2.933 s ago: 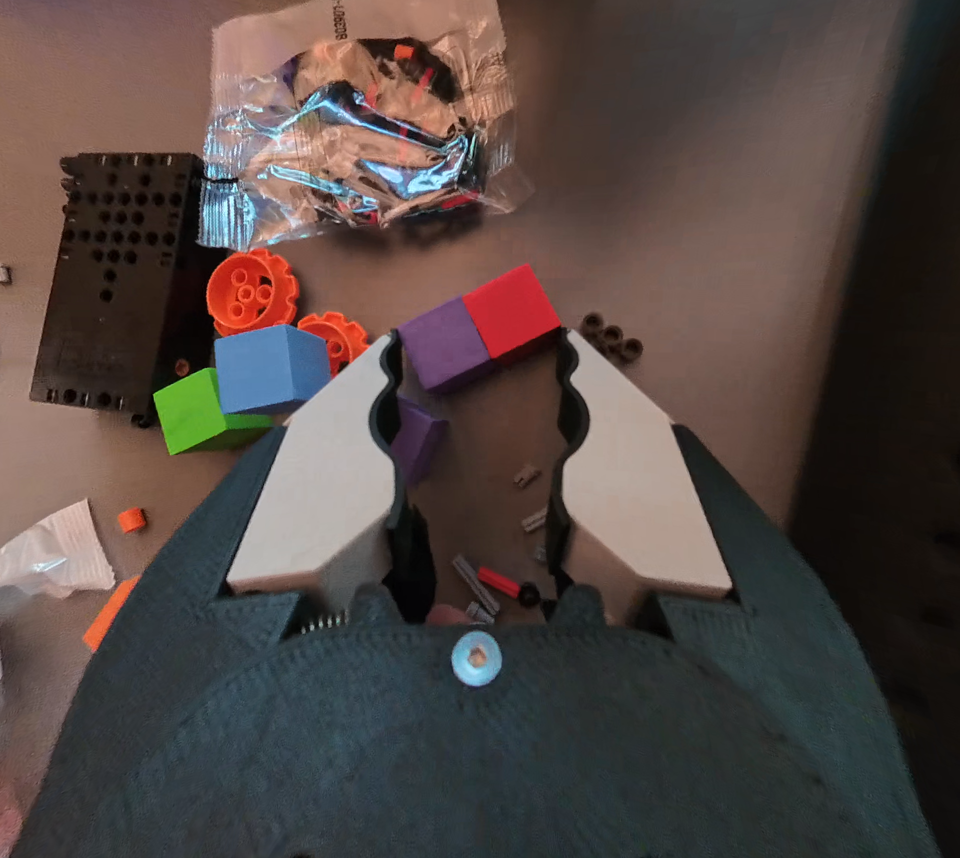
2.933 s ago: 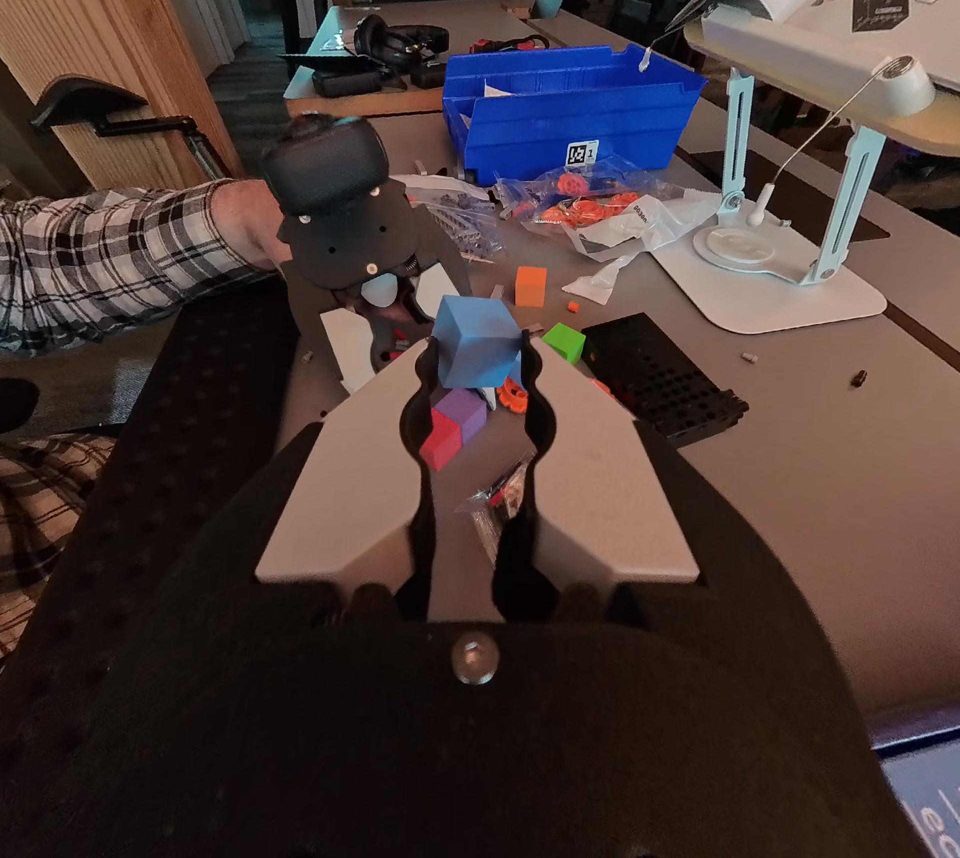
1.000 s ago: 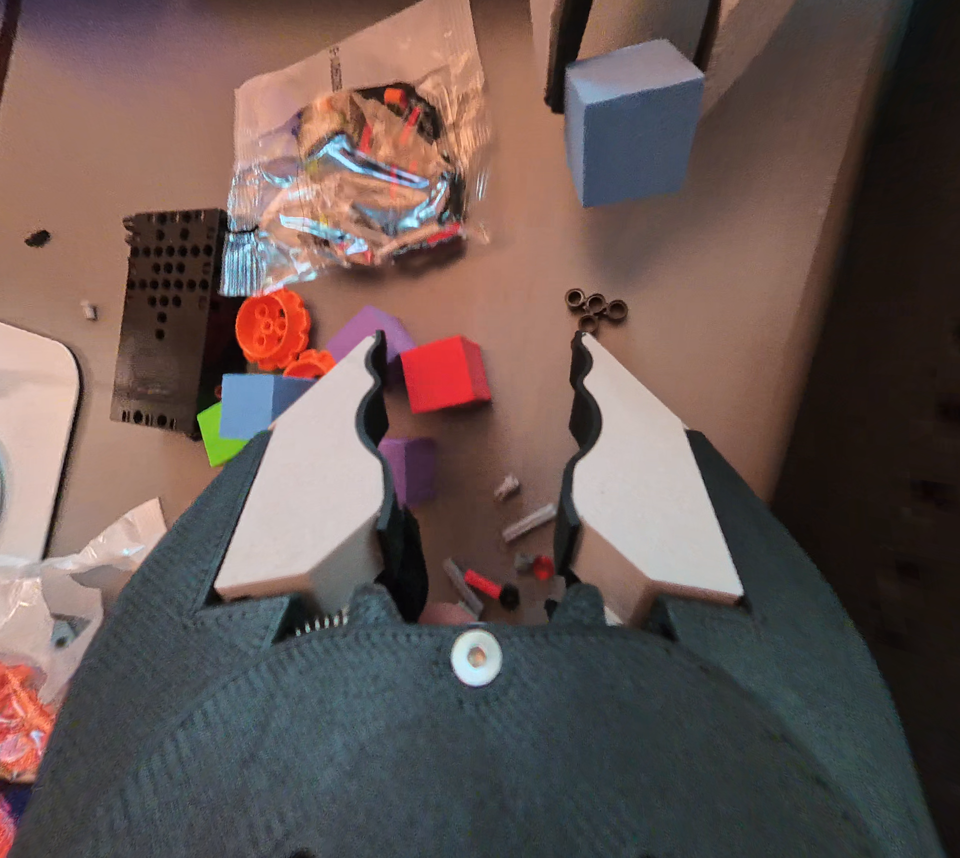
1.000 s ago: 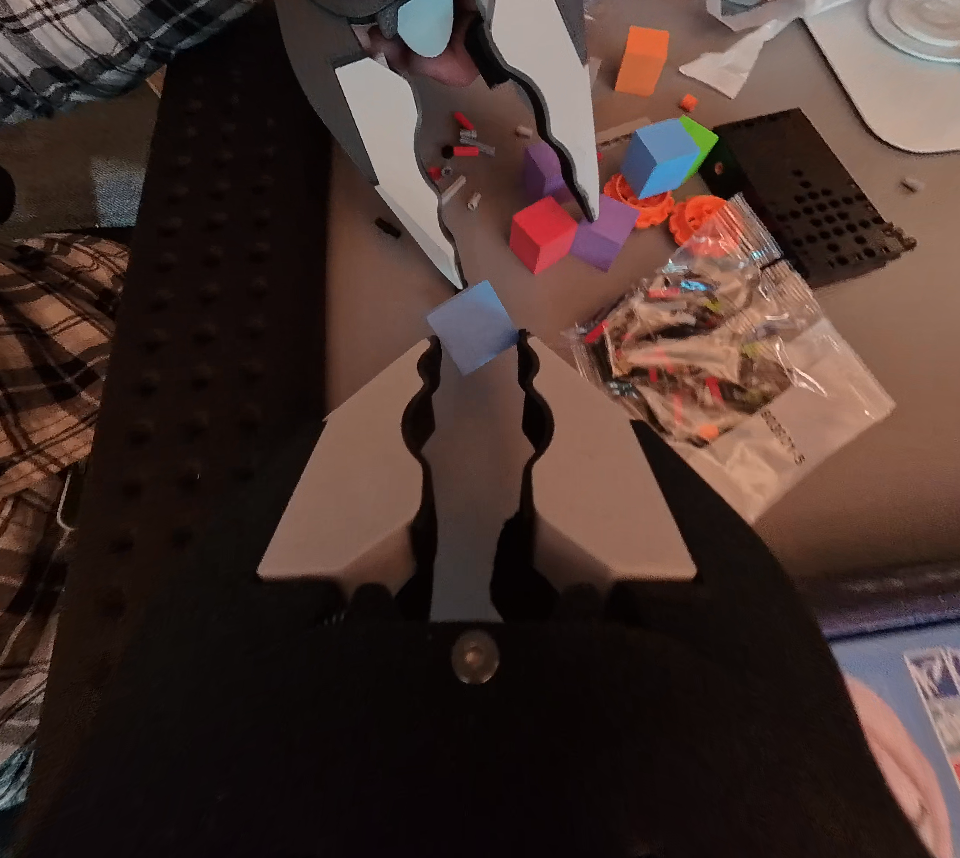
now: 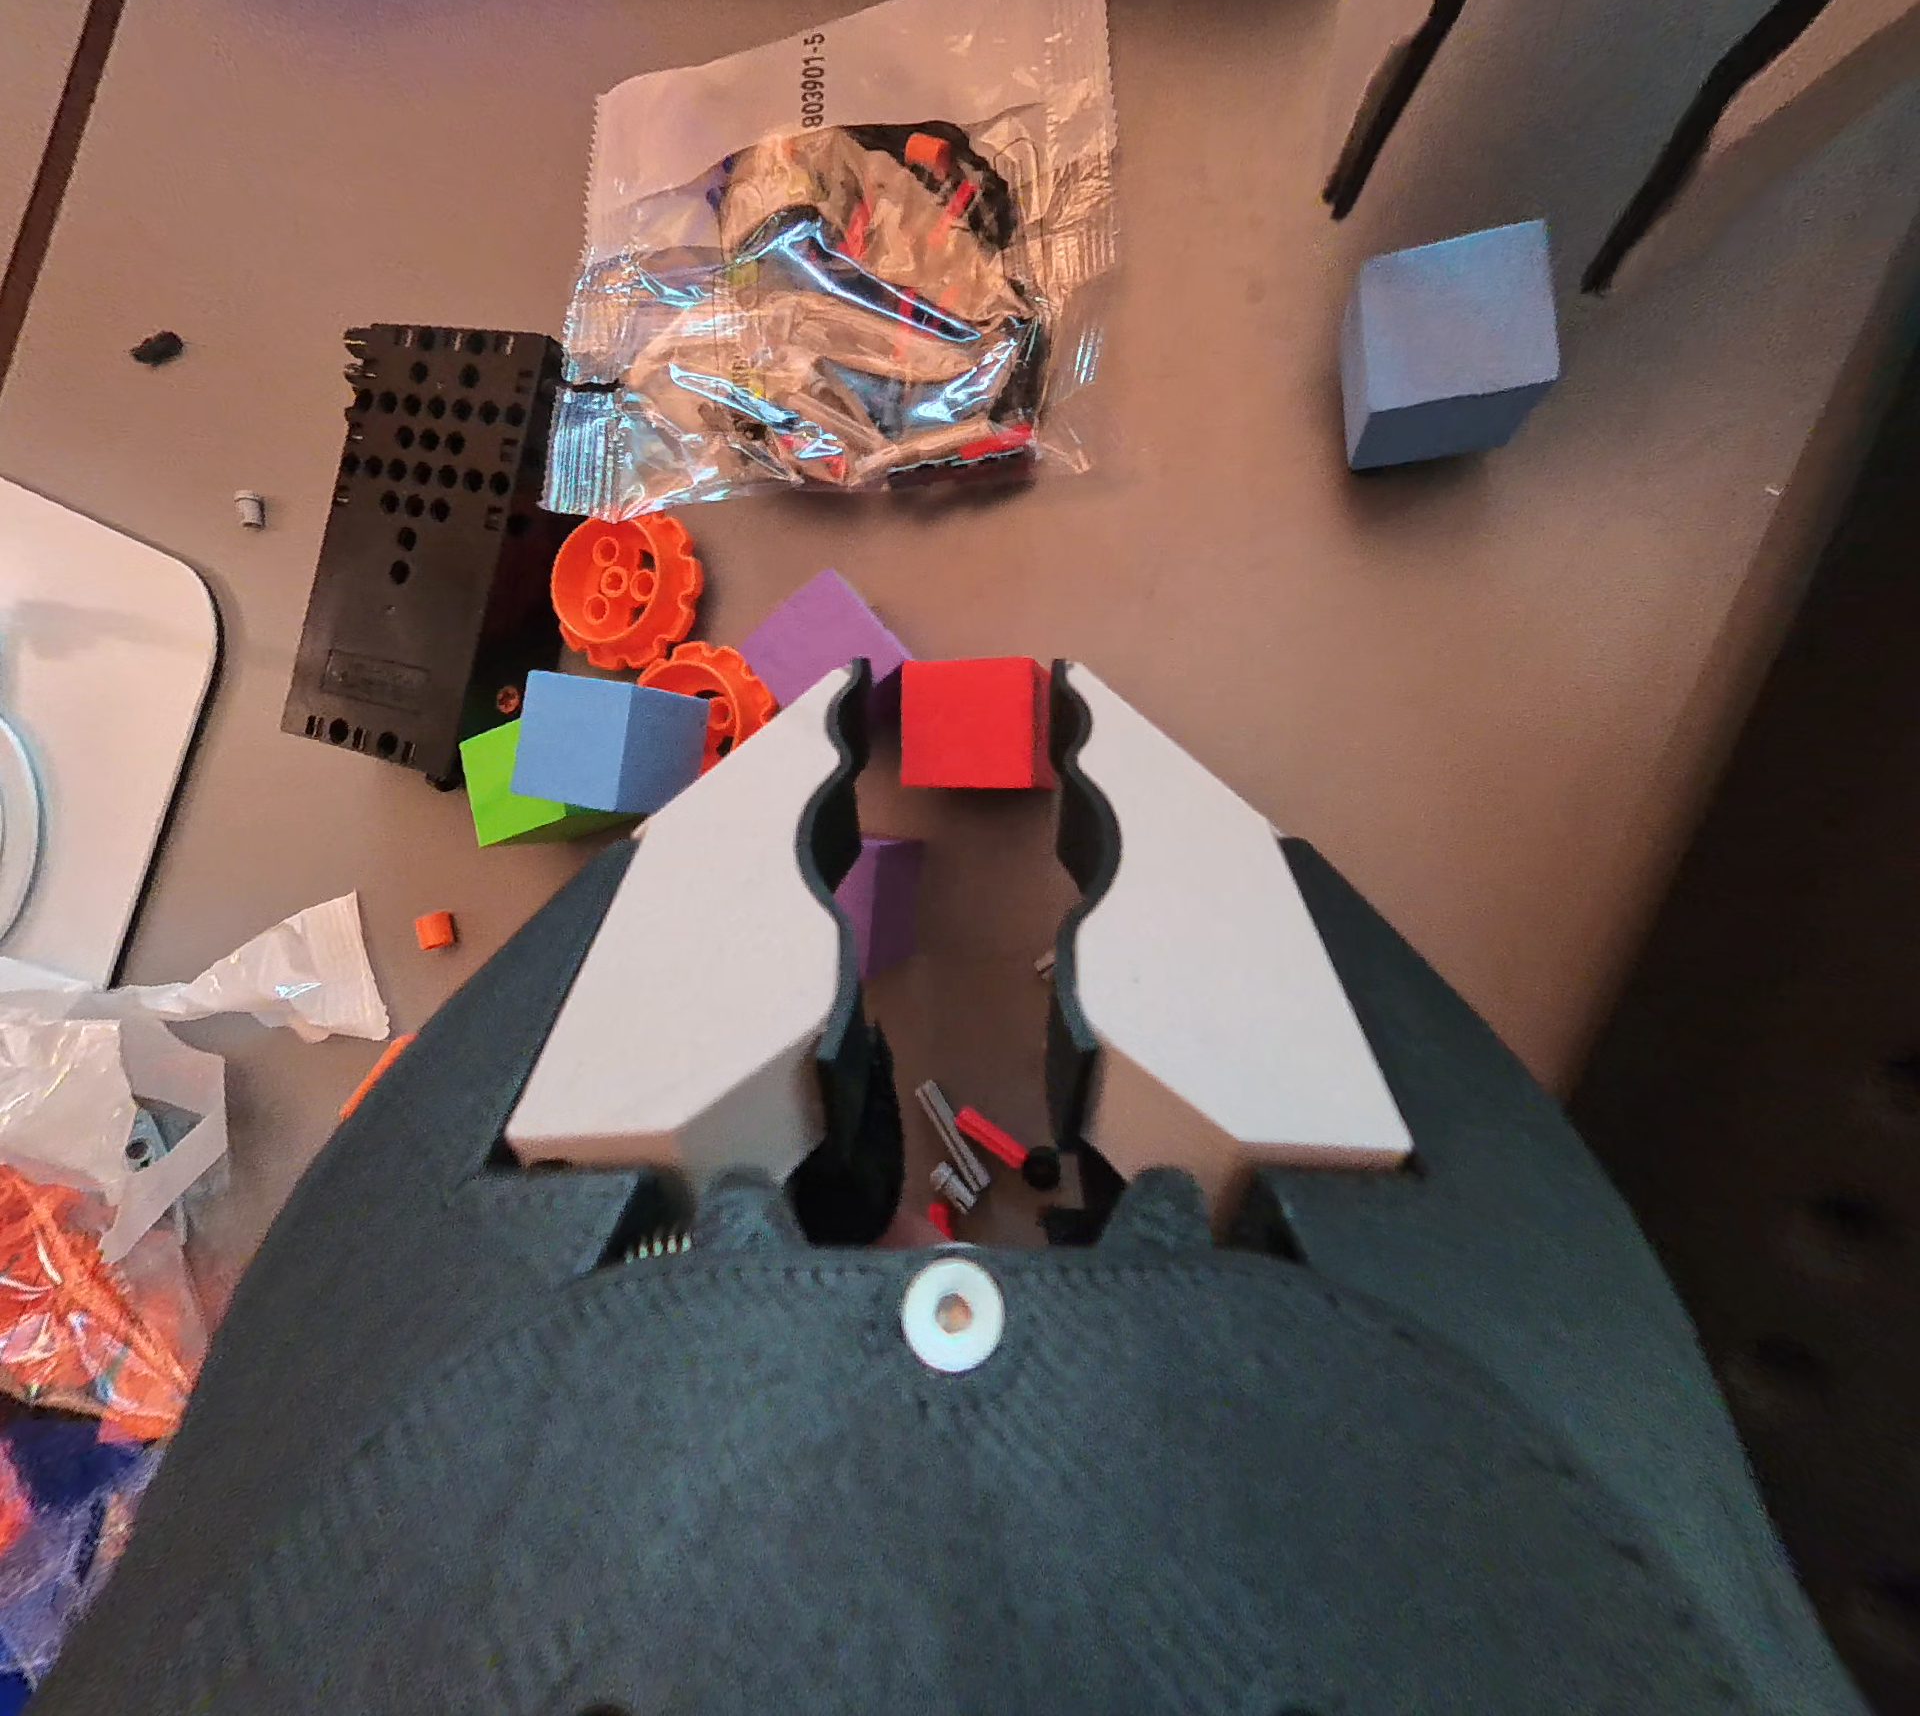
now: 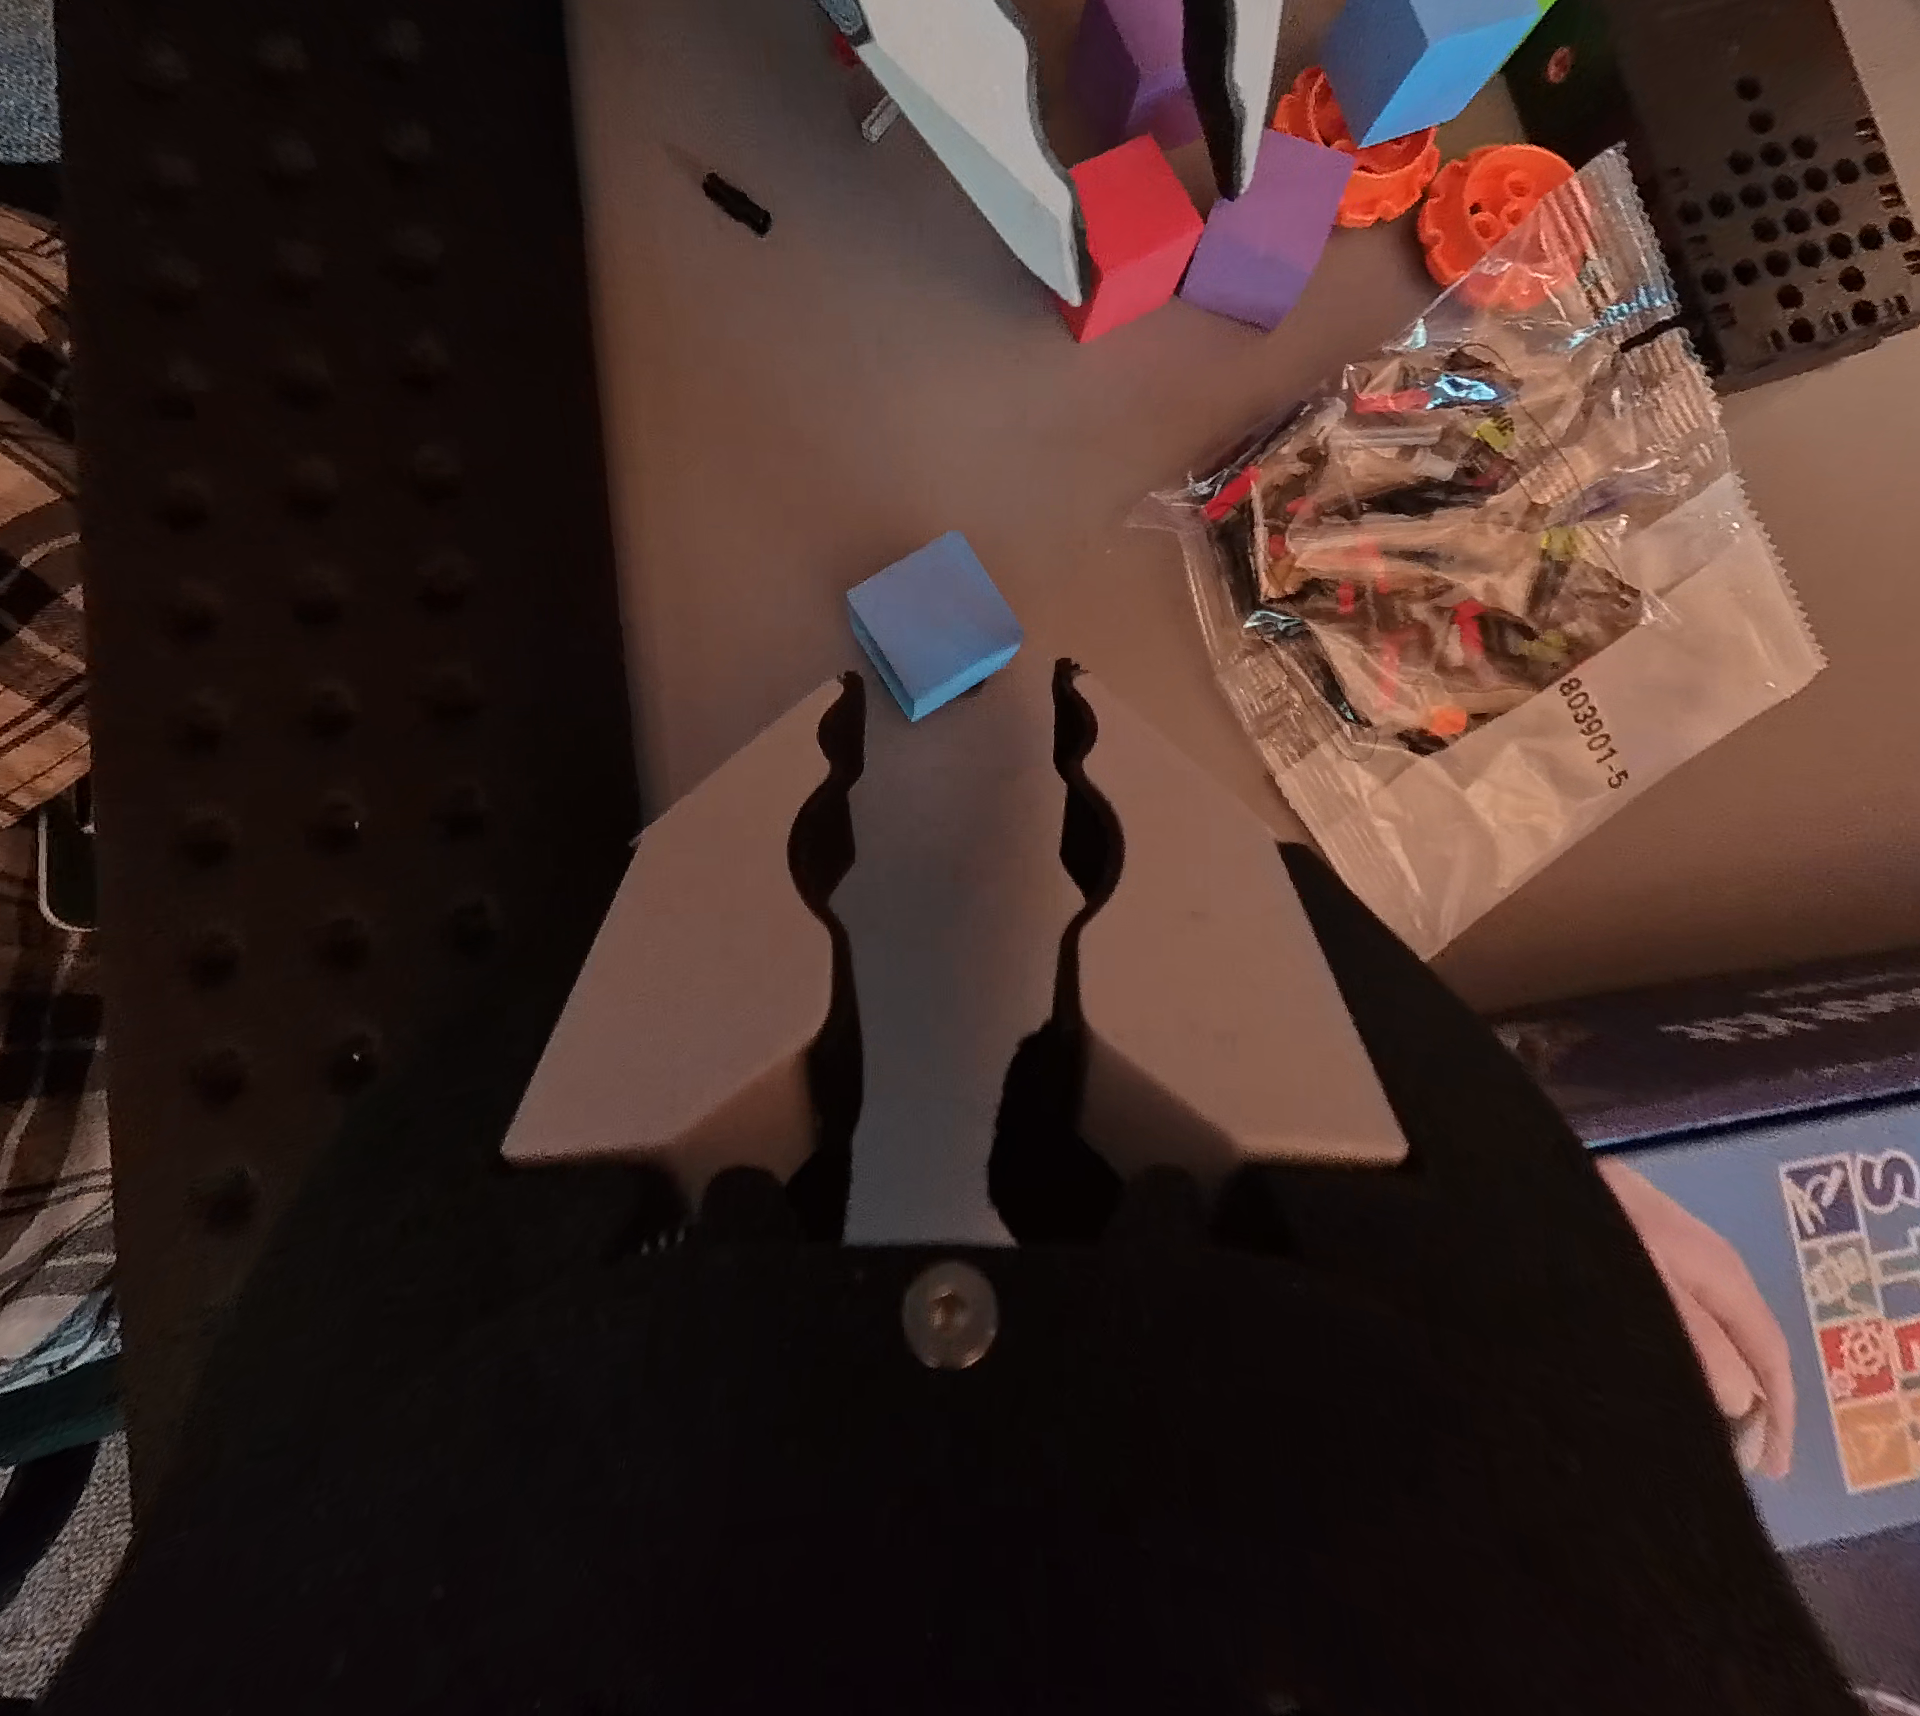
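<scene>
My left gripper (image 5: 956,684) is open, lowered to the table with its jaws either side of a red cube (image 5: 971,736). The right finger touches the cube and a thin gap shows at the left finger. The right wrist view shows the same straddle of the red cube (image 6: 1127,238). A purple cube (image 5: 821,632) sits just behind it and another (image 5: 883,903) lies under the left finger. My right gripper (image 6: 956,679) is open and empty. A light blue cube (image 6: 930,627) rests on the table just beyond its tips, also in the left wrist view (image 5: 1449,347).
A clear bag of small parts (image 5: 852,295) lies mid-table. A black perforated plate (image 5: 426,544), orange gears (image 5: 621,591) and a blue cube (image 5: 603,752) on a green one (image 5: 499,799) crowd the left. The table edge (image 5: 1714,731) runs close on the right. A printed box (image 6: 1766,1251) lies near me. Tip to tip, the grippers are about 10 cm apart.
My right gripper has opened and left the light blue cube on the table. My left gripper's jaws have narrowed and moved in around the red cube.
</scene>
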Demonstrator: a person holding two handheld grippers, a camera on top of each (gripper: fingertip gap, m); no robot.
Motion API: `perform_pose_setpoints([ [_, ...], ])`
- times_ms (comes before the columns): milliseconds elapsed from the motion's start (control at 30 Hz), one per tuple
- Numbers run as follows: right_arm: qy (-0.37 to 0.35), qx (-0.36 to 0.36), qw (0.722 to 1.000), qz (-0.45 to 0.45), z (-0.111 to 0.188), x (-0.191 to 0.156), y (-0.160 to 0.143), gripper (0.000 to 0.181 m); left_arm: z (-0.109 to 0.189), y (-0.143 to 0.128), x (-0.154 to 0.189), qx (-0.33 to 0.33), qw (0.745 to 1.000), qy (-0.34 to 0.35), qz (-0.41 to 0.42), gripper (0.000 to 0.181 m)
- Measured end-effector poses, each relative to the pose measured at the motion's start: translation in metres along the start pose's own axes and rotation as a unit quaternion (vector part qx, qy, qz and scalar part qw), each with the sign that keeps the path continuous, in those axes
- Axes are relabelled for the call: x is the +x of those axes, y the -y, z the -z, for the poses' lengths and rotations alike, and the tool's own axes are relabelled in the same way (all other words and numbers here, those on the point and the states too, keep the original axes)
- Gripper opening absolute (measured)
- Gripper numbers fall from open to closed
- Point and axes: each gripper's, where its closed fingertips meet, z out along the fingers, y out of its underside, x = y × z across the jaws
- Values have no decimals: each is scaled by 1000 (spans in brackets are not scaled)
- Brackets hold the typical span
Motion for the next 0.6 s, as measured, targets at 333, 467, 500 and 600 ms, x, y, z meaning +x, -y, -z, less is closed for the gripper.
perform_pose_setpoints([
  [333,-9,52,998,-31,11,6,-7,30,-3,-13,7,-28,1000,-4,-12,35],
  [467,-17,72,996,-43,15,12,-10,27,-1,-7,10,-16,1000,-5,-7,28],
  [500,-19,77,996,-46,17,14,-11,25,2,-1,10,-5,1000,-5,-4,28],
  [600,-26,94,994,-55,21,20,-13,24,15,27,26,46,998,-40,0,28],
])
